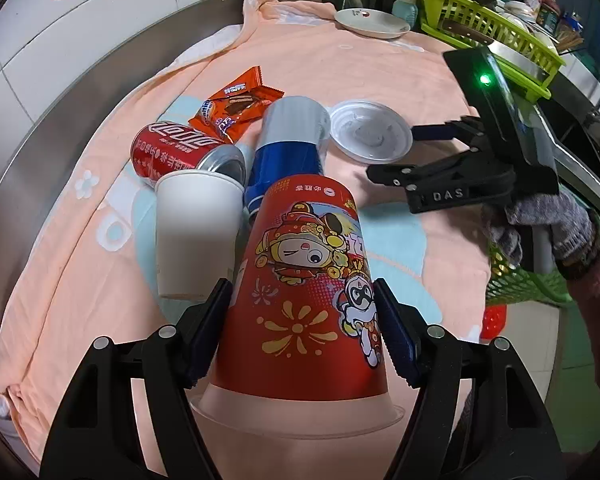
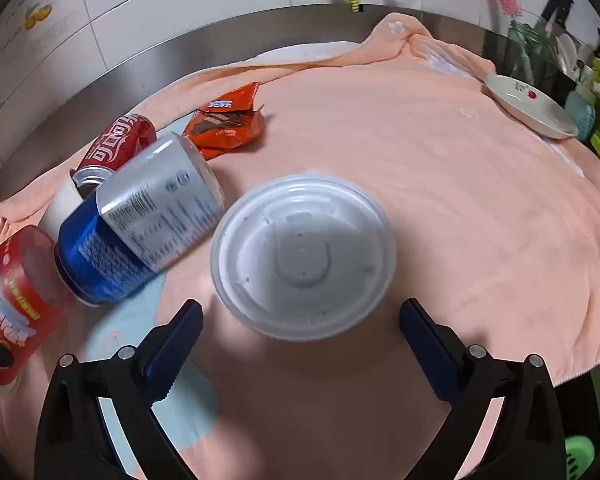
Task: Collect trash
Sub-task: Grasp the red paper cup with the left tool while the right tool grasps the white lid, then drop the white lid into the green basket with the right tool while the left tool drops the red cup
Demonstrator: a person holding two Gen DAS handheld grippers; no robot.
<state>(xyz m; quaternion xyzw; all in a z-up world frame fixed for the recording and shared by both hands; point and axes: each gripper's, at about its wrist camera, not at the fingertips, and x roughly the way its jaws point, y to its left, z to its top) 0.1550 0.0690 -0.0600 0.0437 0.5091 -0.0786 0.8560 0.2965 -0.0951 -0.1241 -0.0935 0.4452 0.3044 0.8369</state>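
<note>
Hand-held grippers work a heap of trash on a desk draped in a peach towel [image 2: 480,200]. Left hand-held gripper [image 1: 304,332], low in the left wrist view, is clenched on a red cup [image 1: 308,280], pads pressed against both its sides; the cup stands mouth-down, long axis running up the frame. Whether its rim rests on the towel or hangs just above it is hard to judge through the fisheye. Right hand-held gripper [image 2: 300,344] is released, jaws spread wide with nothing between them. A white lid [image 2: 304,256] lies flat on the towel dead ahead of it, just above the fingertips at frame centre; being round, it offers no long axis to line up with. That makes the right hand plainly the nearer one to the lid, and the jaws look wide enough to straddle it. Left of the lid lies a blue can [image 2: 140,220] on its side, a red can [image 2: 116,144] and an orange wrapper [image 2: 228,124] beyond it at upper left. A white cup [image 1: 196,232] stands beside the red cup.
</note>
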